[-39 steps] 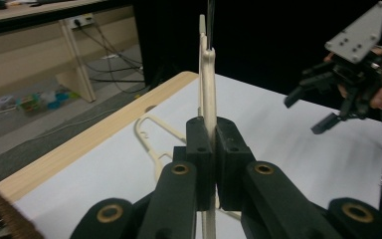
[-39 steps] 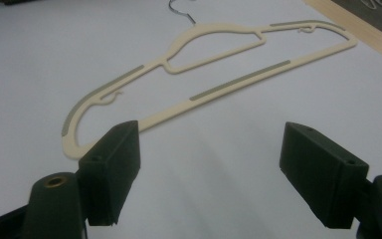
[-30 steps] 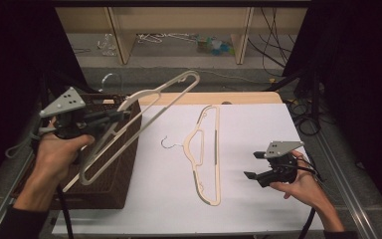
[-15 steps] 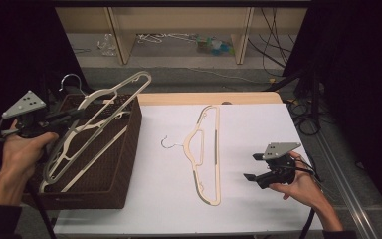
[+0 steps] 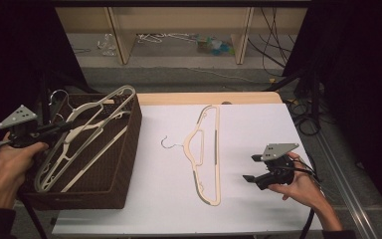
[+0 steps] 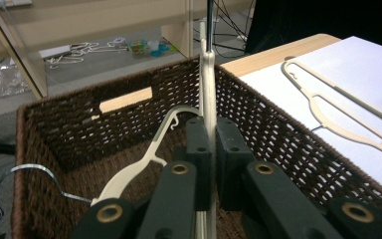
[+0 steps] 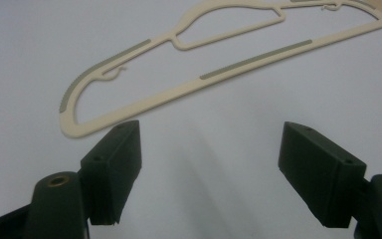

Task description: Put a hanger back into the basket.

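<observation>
1. My left gripper (image 6: 206, 164) is clamped on a cream hanger (image 5: 87, 132) over the brown wicker basket (image 5: 129, 144).
2. My right gripper (image 5: 252, 168) hovers, jaws wide apart and empty, beside a second hanger (image 5: 205, 149).
3. That hanger lies flat on the white table (image 5: 258, 124); wooden shelving (image 5: 179, 25) stands behind.

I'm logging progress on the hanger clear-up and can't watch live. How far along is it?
Done: one cream plastic hanger already lies in the brown wicker basket. In hand: the left gripper is shut on a second cream hanger, held over the basket, not yet released. Left: a third cream hanger with grey strips lies untouched on the white table sheet; the right gripper hovers open near it.
</observation>
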`<state>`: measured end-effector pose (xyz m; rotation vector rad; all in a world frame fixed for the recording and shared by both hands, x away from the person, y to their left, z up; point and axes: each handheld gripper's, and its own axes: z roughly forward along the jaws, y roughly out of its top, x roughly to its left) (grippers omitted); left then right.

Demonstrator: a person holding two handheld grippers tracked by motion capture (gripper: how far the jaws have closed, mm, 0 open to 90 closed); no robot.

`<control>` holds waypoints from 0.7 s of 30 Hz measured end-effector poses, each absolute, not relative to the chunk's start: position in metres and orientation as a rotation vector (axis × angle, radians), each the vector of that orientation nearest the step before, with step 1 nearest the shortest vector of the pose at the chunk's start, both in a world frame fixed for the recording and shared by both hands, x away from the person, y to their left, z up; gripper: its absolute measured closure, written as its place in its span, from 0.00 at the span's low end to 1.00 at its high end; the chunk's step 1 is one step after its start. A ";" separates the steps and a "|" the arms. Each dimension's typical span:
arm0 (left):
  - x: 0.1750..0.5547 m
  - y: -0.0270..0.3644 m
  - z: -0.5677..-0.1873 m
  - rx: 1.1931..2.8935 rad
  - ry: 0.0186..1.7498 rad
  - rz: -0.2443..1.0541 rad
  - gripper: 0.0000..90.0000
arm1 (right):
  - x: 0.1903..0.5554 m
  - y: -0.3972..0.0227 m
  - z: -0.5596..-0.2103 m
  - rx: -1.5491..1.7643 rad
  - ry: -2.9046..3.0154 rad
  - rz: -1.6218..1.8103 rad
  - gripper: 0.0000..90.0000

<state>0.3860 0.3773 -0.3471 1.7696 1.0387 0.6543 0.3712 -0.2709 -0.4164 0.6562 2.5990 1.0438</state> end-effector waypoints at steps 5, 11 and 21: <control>0.387 0.387 -0.357 1.764 1.036 0.627 0.95 | 0.371 -0.271 -0.416 0.647 2.596 1.049 0.29; 0.382 0.392 -0.364 1.789 1.033 0.621 0.96 | 0.371 -0.271 -0.416 0.648 2.599 1.045 0.29; 0.395 0.390 -0.387 1.856 1.019 0.572 0.96 | 0.371 -0.270 -0.416 0.645 2.607 1.043 0.29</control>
